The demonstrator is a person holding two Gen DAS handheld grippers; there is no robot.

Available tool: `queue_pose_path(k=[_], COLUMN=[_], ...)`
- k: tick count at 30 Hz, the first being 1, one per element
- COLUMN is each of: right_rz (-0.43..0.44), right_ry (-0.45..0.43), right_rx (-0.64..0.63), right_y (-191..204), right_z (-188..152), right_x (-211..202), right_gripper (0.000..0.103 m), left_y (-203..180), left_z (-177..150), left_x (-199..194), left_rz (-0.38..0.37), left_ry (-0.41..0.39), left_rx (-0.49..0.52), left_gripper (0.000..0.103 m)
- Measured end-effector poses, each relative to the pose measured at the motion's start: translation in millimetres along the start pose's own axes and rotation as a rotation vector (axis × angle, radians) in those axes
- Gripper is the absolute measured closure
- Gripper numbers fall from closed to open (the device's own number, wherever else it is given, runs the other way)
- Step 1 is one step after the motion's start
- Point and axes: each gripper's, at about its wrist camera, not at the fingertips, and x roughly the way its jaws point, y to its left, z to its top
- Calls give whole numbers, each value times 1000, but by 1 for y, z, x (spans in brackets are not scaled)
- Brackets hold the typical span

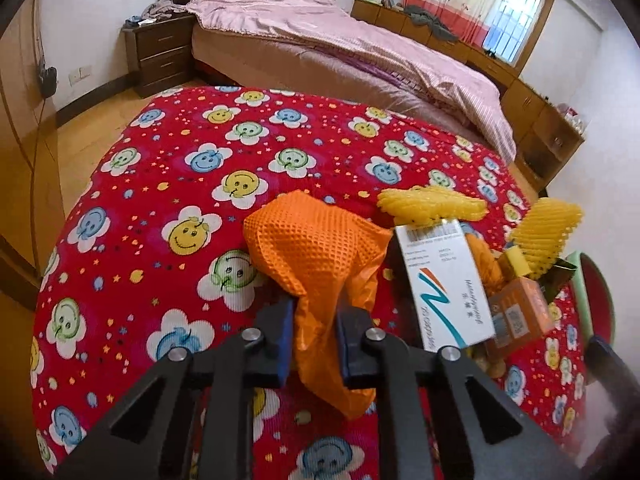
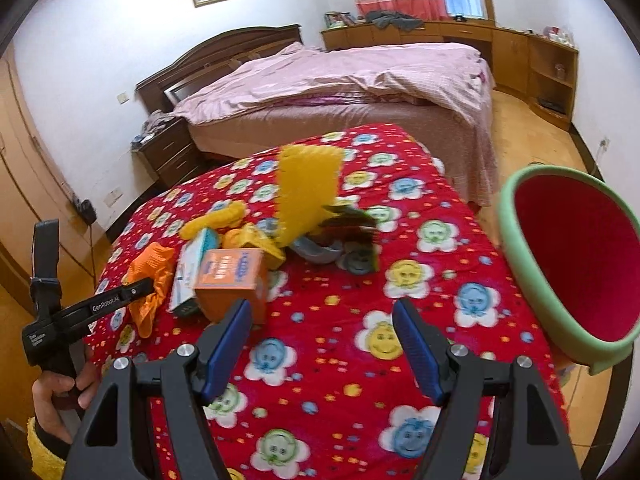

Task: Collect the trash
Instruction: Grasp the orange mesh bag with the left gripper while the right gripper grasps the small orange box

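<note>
Left gripper (image 1: pixel 316 332) pinched tight on the orange bag (image 1: pixel 320 256) at the near-left edge of the trash pile (image 2: pixel 248 252) on the red cloth (image 2: pixel 340 360), right gripper (image 2: pixel 322 344) gaping wide with nothing in it just short of the orange box (image 2: pixel 232 280), green bin (image 2: pixel 568 264) off right.

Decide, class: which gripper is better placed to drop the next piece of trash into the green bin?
Left. The left gripper is shut on the orange mesh bag; the right gripper is open and empty.
</note>
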Motion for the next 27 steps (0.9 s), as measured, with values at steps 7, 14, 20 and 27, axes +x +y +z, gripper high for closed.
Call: queue_pose_path(k=[7,14,20,27], right_rz=[56,73,75,99], right_ry=[23,55,61,76], right_rx=[-43,-55,-43,6], right_y=[29,43,49,45], right_z=[1,2,5,5], right_x=[17,39,56,64], right_gripper=[21,21,21,50], left_y=[-5,-2,-4,-9], left_z=[-9,-17,-22,-26], left_x=[-24,-31,-38,-50], left_rz=[-27,-57,-68,-95], left_ry=[-53,-50,-59,-71], left_rx=[3,-13,-8,-4], left_gripper=[89,91,92,92])
